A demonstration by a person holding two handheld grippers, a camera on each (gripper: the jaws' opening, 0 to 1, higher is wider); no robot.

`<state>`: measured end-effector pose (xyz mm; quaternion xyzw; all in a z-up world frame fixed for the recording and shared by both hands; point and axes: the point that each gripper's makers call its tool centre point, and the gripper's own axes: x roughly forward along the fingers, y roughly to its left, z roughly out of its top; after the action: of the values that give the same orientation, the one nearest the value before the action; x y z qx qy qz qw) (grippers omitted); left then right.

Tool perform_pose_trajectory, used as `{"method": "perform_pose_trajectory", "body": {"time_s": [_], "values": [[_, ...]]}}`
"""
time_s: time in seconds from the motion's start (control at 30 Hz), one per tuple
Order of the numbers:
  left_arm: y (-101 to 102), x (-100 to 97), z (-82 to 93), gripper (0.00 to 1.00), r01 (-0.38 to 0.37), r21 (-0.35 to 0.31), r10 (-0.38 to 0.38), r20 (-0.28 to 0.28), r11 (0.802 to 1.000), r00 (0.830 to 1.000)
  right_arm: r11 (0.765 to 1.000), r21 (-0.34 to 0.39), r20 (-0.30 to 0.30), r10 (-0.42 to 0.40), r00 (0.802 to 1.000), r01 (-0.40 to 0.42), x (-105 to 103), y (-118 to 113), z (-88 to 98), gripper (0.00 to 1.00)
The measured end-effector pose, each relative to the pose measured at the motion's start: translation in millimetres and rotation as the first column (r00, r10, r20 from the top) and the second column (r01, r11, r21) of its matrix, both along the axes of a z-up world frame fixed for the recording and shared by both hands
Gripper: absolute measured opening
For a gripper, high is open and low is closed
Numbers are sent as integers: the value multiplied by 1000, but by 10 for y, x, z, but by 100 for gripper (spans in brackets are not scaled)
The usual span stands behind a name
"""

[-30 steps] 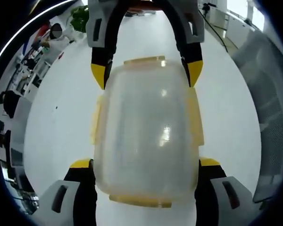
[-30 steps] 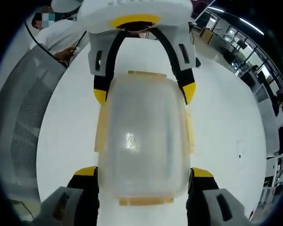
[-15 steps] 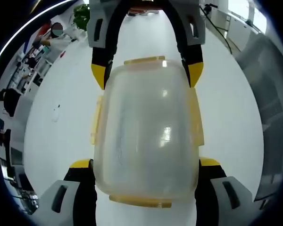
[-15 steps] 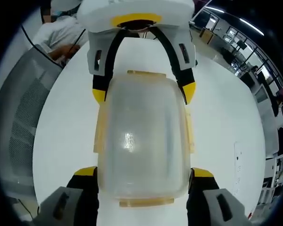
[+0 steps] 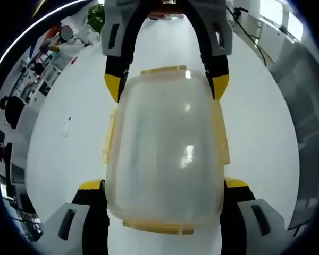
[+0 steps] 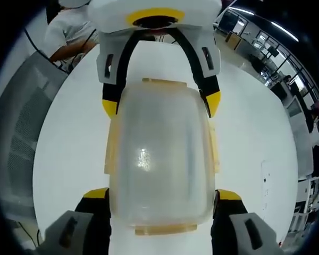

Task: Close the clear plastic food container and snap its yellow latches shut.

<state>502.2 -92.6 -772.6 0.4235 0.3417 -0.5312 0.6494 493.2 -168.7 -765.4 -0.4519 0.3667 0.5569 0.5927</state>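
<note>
The clear plastic food container (image 5: 165, 149) lies with its lid on, lengthwise between the two tongs, over a white tabletop (image 5: 64, 159).

Left tongs (image 5: 164, 183): seen in the left gripper view, the yellow-tipped jaws flank the container's near end, one on each side, narrowed against its walls. Right tongs (image 5: 166, 85) come in from the far end in the same view and straddle the container's far corners. In the right gripper view the arrangement is mirrored: right tongs (image 6: 160, 194) pressed on the container (image 6: 159, 159) at its near end, left tongs (image 6: 160, 103) at the far end.

Yellow latches (image 5: 109, 138) run along the container's long sides and both ends; whether they are snapped down cannot be told.

Beside the tabletop (image 6: 69, 154), a grey mesh chair back (image 6: 18, 138) stands.
</note>
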Motion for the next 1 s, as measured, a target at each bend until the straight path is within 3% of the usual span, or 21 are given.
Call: {"method": "perform_pose_trajectory", "body": {"time_s": [0.5, 0.57, 0.6, 0.67, 0.8, 1.0], "values": [[-8, 3, 6, 85, -5, 3, 5, 11, 1000, 1000, 1000, 15, 21, -6, 1000, 5, 22, 5, -10, 79], [-3, 12, -29, 87, 12, 20, -13, 50, 1000, 999, 1000, 16, 27, -7, 1000, 6, 24, 7, -12, 79], [41, 40, -64, 87, 62, 80, -70, 107, 995, 992, 1000, 15, 31, -9, 999, 9, 28, 11, -11, 79], [72, 38, -102, 88, 98, 129, -116, 139, 987, 983, 1000, 10, 33, -11, 999, 11, 31, 12, -8, 79], [-33, 28, -18, 89, -24, 2, 24, 52, 1000, 998, 1000, 7, 43, -6, 999, 6, 33, 5, -3, 79], [-38, 46, 70, 84, -22, -18, 23, 63, 1000, 998, 1000, 11, 56, -7, 998, 6, 39, -7, 28, 78]]}}
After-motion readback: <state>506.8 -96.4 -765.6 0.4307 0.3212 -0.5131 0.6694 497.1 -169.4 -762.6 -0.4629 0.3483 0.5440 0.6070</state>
